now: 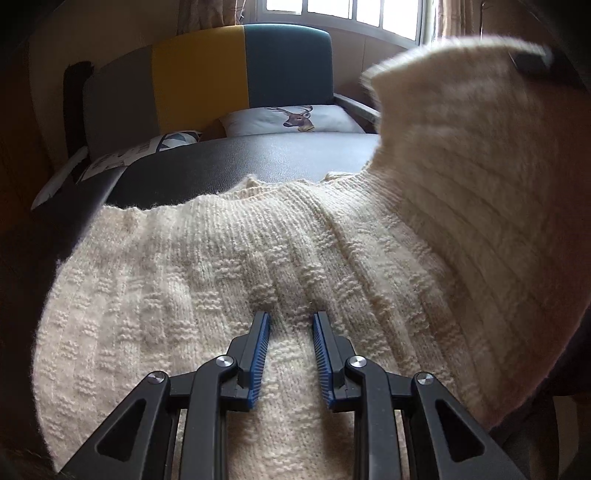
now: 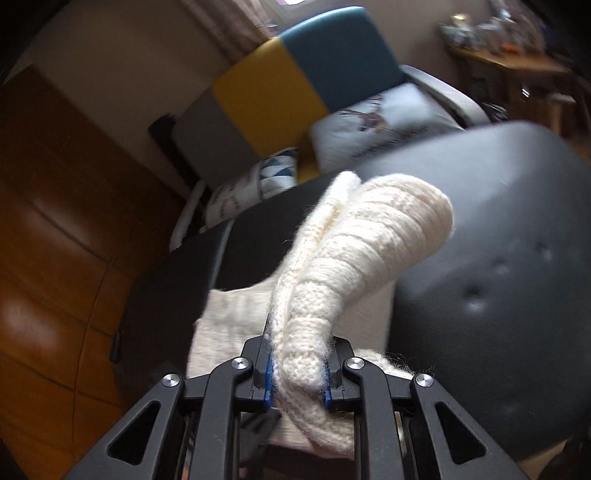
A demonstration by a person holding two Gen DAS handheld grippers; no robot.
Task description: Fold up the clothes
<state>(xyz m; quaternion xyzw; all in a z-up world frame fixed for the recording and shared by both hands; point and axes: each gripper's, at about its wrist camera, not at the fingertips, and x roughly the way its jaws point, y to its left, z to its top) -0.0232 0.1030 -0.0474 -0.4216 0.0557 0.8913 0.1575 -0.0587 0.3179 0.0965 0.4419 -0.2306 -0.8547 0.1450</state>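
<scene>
Across the near part of the black padded leather worktop (image 1: pixel 258 155), a cream chunky-knit sweater (image 1: pixel 221 266) with ribbed and basket-weave panels, spread flat, its far hem just short of the middle of the worktop. Raised at the right side, one sleeve or flap of the same knit, lifted clear of the flat body and blurred. Low over the flat knit, the left gripper (image 1: pixel 291 317), blue-padded fingers (image 1: pixel 260 343) set narrowly apart, a strip of knit between them; whether pinched or merely straddled, cannot tell. Clamped on a bunched roll of the knit, the right gripper (image 2: pixel 299 354), the wool bulging out past both blue pads and arching up and forward before drooping toward the worktop.

Beyond the far edge of the worktop, a sofa back in grey, yellow and teal panels (image 1: pixel 207 77). Against it, a white cushion printed with a deer head (image 1: pixel 295 120), and at the far left corner another pale cushion with blue triangles (image 1: pixel 173 142). Behind the sofa, a bright barred window (image 1: pixel 347 14) and beige curtains. Left, in the right wrist view, brown wooden panelling (image 2: pixel 55 221); far right, a cluttered wooden side table (image 2: pixel 506 62), blurred.
</scene>
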